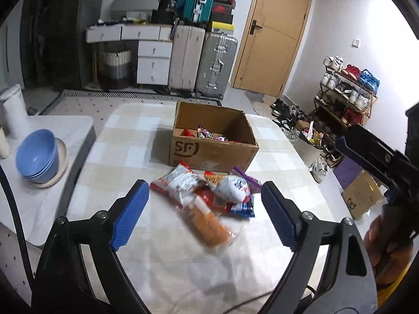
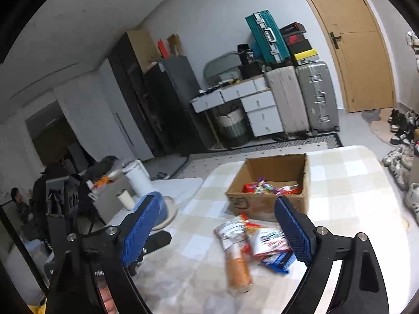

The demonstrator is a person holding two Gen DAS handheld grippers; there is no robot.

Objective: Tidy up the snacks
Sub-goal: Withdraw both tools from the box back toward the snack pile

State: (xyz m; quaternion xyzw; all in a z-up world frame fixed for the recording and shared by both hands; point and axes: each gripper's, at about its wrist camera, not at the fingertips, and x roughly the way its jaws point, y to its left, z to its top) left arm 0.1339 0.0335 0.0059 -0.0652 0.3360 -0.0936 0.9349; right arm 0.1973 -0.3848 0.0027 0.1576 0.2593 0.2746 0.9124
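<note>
So, both grippers, left [image 1: 204,205] and right [image 2: 222,231], gaping wide and holding nothing above snacks [image 1: 209,191] piled just before the box [image 1: 212,141], mid-table [image 1: 125,136], edges well off.

Blue bowls [image 1: 36,155] are stacked at the left edge; suitcases [image 1: 201,65] and a door [image 1: 275,31] are seen at top.

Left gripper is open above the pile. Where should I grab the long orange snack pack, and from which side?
Probably grip the orange snack pack across its narrow middle, coming straight down with the left gripper. It lies flat, nearest you, its near end clear of the pile.
</note>
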